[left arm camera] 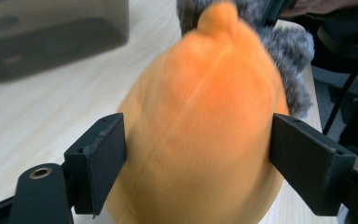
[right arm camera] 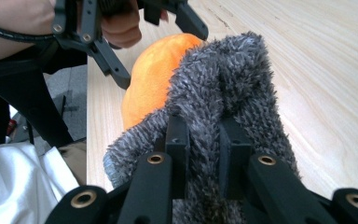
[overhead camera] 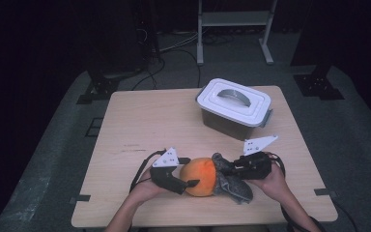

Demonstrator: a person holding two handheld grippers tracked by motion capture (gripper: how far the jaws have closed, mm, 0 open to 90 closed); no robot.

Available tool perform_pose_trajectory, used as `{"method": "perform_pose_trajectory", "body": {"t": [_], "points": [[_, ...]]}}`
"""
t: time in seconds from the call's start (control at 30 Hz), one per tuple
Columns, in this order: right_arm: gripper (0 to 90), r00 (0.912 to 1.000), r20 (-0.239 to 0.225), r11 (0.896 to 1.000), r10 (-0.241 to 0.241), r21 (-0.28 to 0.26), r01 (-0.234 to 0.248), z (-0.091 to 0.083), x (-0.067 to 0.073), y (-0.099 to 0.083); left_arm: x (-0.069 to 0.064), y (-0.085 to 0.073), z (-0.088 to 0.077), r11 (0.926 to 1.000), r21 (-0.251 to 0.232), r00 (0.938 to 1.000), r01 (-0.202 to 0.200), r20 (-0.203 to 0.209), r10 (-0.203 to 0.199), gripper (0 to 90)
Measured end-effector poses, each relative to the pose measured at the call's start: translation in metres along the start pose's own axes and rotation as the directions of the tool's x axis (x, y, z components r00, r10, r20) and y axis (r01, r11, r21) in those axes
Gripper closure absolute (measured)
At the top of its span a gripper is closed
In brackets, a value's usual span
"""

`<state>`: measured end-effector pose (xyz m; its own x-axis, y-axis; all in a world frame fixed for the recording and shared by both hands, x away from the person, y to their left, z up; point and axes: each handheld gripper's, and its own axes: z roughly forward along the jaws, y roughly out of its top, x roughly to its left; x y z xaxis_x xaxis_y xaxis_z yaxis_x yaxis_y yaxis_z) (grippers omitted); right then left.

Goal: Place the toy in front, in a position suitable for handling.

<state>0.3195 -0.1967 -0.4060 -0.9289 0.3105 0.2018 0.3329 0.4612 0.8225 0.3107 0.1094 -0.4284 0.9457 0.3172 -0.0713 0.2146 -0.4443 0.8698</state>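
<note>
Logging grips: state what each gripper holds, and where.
Right gripper pinches a fold of the grey fuzzy cloth. Left gripper straddles the round orange plush toy; whether it grips cannot be told.

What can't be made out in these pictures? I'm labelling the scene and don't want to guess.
- Box: high view, contents hidden by its white lid.
- Grey cloth: right gripper view, pinched part hidden between the right tongs.
- Orange plush: left gripper view, blurred; underside cut off by the bottom edge, so contact with the left tongs is unclear.

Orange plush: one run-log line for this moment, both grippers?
left gripper: jaws astride orange plush, grip unclear | right gripper: shut on grey fuzzy cloth | cloth against plush | lidded box: behind, untouched
</note>
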Motion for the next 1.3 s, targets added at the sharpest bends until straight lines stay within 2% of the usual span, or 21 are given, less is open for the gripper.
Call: {"method": "perform_pose_trajectory", "body": {"t": [0.07,0.17,0.27,0.37,0.43,0.5,0.6,0.67,0.7,0.73,0.77,0.87,0.93,1.0,1.1,1.17,1.23,1.3], "points": [[76.4,1.0000,0.003,1.000,0.003,0.006,-0.003,0.000,-0.001,-0.001,-0.001,0.000,0.001,1.0000,-0.004,0.9999,-0.009,0.009,0.009,25.2],[76.4,0.9998,0.005,1.000,0.017,0.002,-0.017,-0.001,-0.004,-0.002,-0.004,0.003,-0.001,0.9995,-0.006,0.9996,-0.030,0.001,0.030,38.5],[76.4,0.9997,0.020,1.000,0.011,-0.009,-0.010,-0.005,-0.001,0.001,-0.008,0.011,-0.008,0.9992,-0.005,0.9992,-0.039,-0.001,0.039,42.4],[76.6,0.9998,0.020,1.000,0.000,-0.015,0.001,-0.005,0.002,0.002,-0.009,0.014,-0.014,0.9987,0.003,0.9987,-0.051,0.001,0.051,42.6],[76.6,1.0000,0.005,1.000,0.000,-0.021,0.000,-0.003,0.003,0.003,-0.008,0.015,-0.019,0.9988,0.008,0.9988,-0.049,-0.002,0.049,42.9],[76.5,1.0000,0.000,1.000,0.006,0.001,-0.006,0.003,0.002,0.002,-0.007,0.013,-0.019,0.9982,0.037,0.9984,-0.047,-0.030,0.048,42.9],[76.6,0.9997,0.008,0.998,0.023,0.057,-0.023,0.011,-0.001,-0.001,-0.004,0.011,-0.018,0.9994,0.024,0.9992,-0.024,-0.031,0.024,42.9],[76.5,0.9991,0.036,0.997,0.022,0.077,-0.024,0.009,-0.003,-0.002,-0.003,0.011,-0.018,0.9996,0.021,0.9992,-0.018,-0.037,0.018,42.5],[76.5,0.9989,0.041,0.997,0.022,0.072,-0.024,0.008,-0.003,-0.002,-0.003,0.010,-0.017,0.9997,0.020,0.9992,-0.016,-0.035,0.017,42.2],[76.5,0.9991,0.039,0.999,0.014,0.039,-0.015,0.003,0.000,0.000,-0.004,0.010,-0.017,0.9997,0.020,0.9993,-0.017,-0.034,0.017,41.8],[76.5,0.9991,0.039,0.999,0.014,0.039,-0.015,0.003,0.000,0.000,-0.004,0.011,-0.016,0.9996,0.022,0.9993,-0.020,-0.033,0.021,41.8],[76.6,0.9997,0.023,0.999,-0.011,-0.041,0.012,-0.005,0.007,0.009,-0.006,0.012,-0.012,0.9995,0.021,0.9993,-0.025,-0.028,0.026,41.1],[76.5,0.9993,0.021,0.997,-0.029,-0.066,0.031,-0.006,0.012,0.014,-0.008,0.013,-0.008,0.9989,0.027,0.9990,-0.039,-0.021,0.040,40.8],[76.5,0.9990,0.030,0.999,-0.034,-0.042,0.035,-0.002,0.012,0.013,-0.009,0.013,-0.008,0.9989,0.027,0.9989,-0.038,-0.024,0.039,40.7],[76.5,0.9999,0.007,1.000,0.009,-0.020,-0.008,0.004,0.004,0.005,-0.008,0.012,-0.008,0.9991,0.027,0.9990,-0.032,-0.031,0.033,40.6],[76.4,0.9997,0.015,1.000,0.019,-0.003,-0.019,0.005,0.001,0.003,-0.006,0.011,-0.010,0.9994,0.024,0.9992,-0.024,-0.033,0.025,40.4],[76.4,0.9995,0.025,1.000,0.018,0.020,-0.019,0.007,-0.001,0.000,-0.005,0.010,-0.010,0.9997,0.017,0.9995,-0.016,-0.027,0.017,40.3],[76.3,0.9994,0.033,1.000,0.011,0.021,-0.012,0.004,0.000,0.001,-0.006,0.010,-0.009,0.9997,0.017,0.9996,-0.016,-0.024,0.016,39.7]]}}
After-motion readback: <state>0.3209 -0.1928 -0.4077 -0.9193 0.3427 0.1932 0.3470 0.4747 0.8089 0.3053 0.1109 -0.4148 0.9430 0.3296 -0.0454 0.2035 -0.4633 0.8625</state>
